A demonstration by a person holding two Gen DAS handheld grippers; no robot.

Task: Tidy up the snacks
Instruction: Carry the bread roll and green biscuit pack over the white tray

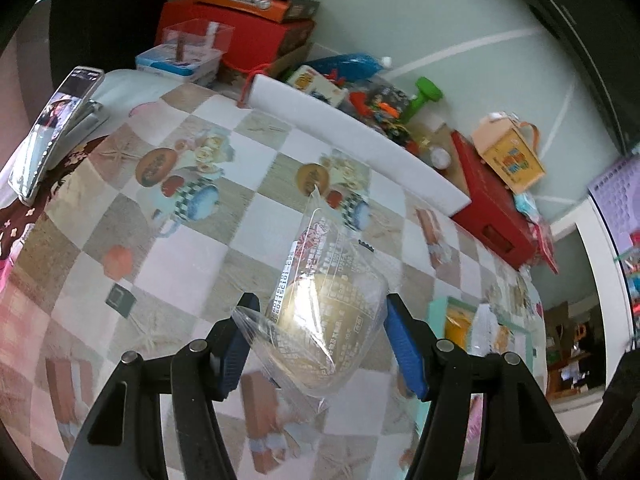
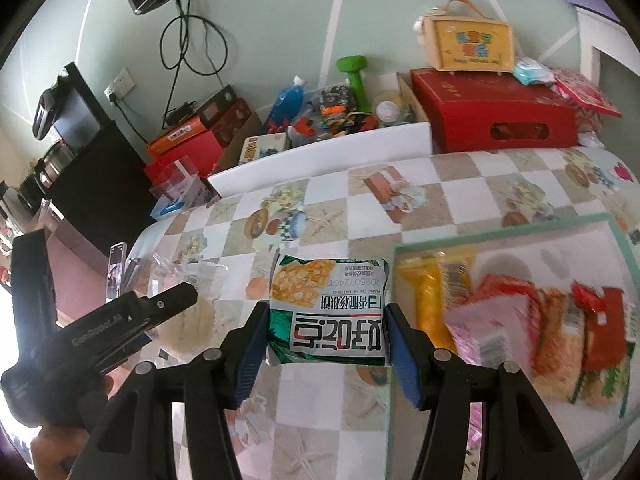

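Observation:
My left gripper [image 1: 318, 320] is shut on a clear-wrapped round cake [image 1: 324, 320], held over the checked tablecloth; it also shows in the right wrist view [image 2: 188, 312], with the left gripper [image 2: 160, 308] at the left. My right gripper [image 2: 326, 320] is shut on a green-and-white cracker packet [image 2: 330, 304], just left of a mint-rimmed white tray [image 2: 500, 226]. The tray holds several snack packets: a yellow one [image 2: 430, 300], a pink one [image 2: 488, 332], red ones [image 2: 600, 320]. The tray's corner shows in the left wrist view [image 1: 436, 308].
A long white box [image 2: 320, 152] lies along the table's far side, with toys, a green dumbbell [image 2: 354, 76] and a red box [image 2: 492, 116] behind it. A phone on a stand [image 1: 52, 128] stands at the table's left end. A small dark card [image 1: 120, 300] lies on the cloth.

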